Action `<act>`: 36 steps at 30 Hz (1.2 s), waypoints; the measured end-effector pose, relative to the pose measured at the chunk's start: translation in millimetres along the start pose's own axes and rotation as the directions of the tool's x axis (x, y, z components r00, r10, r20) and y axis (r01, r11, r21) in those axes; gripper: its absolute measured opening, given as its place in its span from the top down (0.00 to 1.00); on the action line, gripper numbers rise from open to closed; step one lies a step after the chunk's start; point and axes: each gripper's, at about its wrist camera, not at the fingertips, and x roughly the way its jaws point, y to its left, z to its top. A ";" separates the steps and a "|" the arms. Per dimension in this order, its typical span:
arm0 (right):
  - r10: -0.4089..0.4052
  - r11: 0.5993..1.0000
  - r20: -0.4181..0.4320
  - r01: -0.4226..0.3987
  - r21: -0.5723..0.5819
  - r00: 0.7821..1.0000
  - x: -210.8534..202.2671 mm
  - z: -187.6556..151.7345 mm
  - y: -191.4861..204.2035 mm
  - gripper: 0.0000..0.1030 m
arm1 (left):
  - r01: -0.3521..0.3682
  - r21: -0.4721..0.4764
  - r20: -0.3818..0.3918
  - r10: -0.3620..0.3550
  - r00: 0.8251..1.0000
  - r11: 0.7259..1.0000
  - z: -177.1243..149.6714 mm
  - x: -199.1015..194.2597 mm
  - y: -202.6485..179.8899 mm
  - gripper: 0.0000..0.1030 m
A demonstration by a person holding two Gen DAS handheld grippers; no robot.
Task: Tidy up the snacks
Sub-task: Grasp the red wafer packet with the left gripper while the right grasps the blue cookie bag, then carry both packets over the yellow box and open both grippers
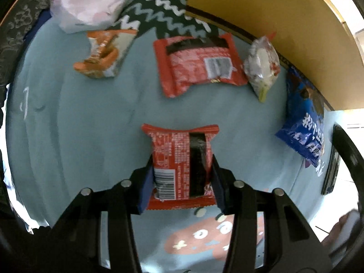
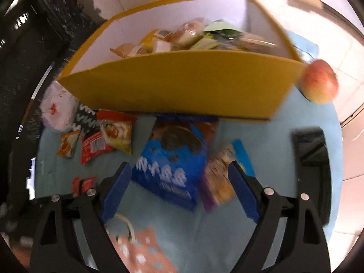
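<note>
In the left wrist view, the light blue cloth (image 1: pixel 91 125) lay mostly bare toward nine o'clock, with open room between the packets. The yellow box (image 1: pixel 273 34) walled off the one to three o'clock side. The left gripper (image 1: pixel 182 177) pointed down at a small red packet (image 1: pixel 179 159) at centre, its blue pads against the packet's two long sides, and the wrapper bulged between them. The packet appeared to lie on the cloth. A larger red packet (image 1: pixel 198 63) sat at twelve o'clock, an orange packet (image 1: pixel 102 54) at eleven, a clear packet (image 1: pixel 261 66) at one and a blue cookie bag (image 1: pixel 304 125) at three, its far edge cut off by the box wall. A pale bag (image 1: pixel 91 0) at eleven o'clock was blurred.

In the right wrist view, the yellow box (image 2: pixel 182 86) filled the twelve o'clock band, heaped with snacks too smeared to tell apart. An apple (image 2: pixel 320 82) stood just beside its corner at two o'clock. The right gripper (image 2: pixel 179 182) hung with its jaws wide apart and nothing clamped; the blue cookie bag (image 2: pixel 173 163) and a brown-and-purple packet (image 2: pixel 218 182) lay in the gap below them, whether touched could not be told. Bare cloth (image 2: pixel 56 173) remained at eight o'clock. A dark object (image 2: pixel 311 150) at three o'clock was unreadable.
</note>
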 end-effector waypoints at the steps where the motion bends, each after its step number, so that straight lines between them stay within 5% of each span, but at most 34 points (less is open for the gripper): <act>1: -0.024 1.000 -0.003 0.024 -0.013 1.000 8.0 3.8 5.2 0.15 | -0.001 -0.001 0.006 0.001 1.000 1.000 -0.6 -0.5 1.9 0.56; 5: -0.110 0.992 -0.062 0.106 -0.064 0.992 42.9 9.0 18.9 0.29 | 0.013 -0.012 0.008 -0.013 1.000 1.000 1.8 1.5 16.1 0.56; 11: -0.029 0.995 -0.098 0.020 -0.097 0.995 40.9 4.5 19.4 0.60 | 0.017 0.008 0.014 -0.017 1.000 1.000 3.3 6.5 26.9 0.56; 18: 0.158 0.987 -0.035 -0.158 0.003 0.987 -22.1 -6.8 -10.3 0.61 | 0.035 0.035 0.050 -0.037 0.998 0.999 -3.4 -35.8 15.7 0.56; 23: 0.213 0.976 0.038 -0.215 0.038 0.976 -66.2 -15.4 -28.4 0.61 | 0.069 0.071 0.131 -0.078 0.988 0.995 -6.8 -84.5 14.0 0.56; 30: 0.248 0.963 0.222 -0.264 0.048 0.943 -122.1 21.9 -42.0 0.61 | 0.137 0.167 0.288 -0.182 0.940 0.976 20.0 -167.3 -14.5 0.56; 36: 0.237 0.965 0.328 -0.260 0.028 0.914 -132.9 79.2 -37.4 0.60 | 0.147 0.219 0.366 -0.221 0.904 0.964 75.7 -194.9 -64.2 0.56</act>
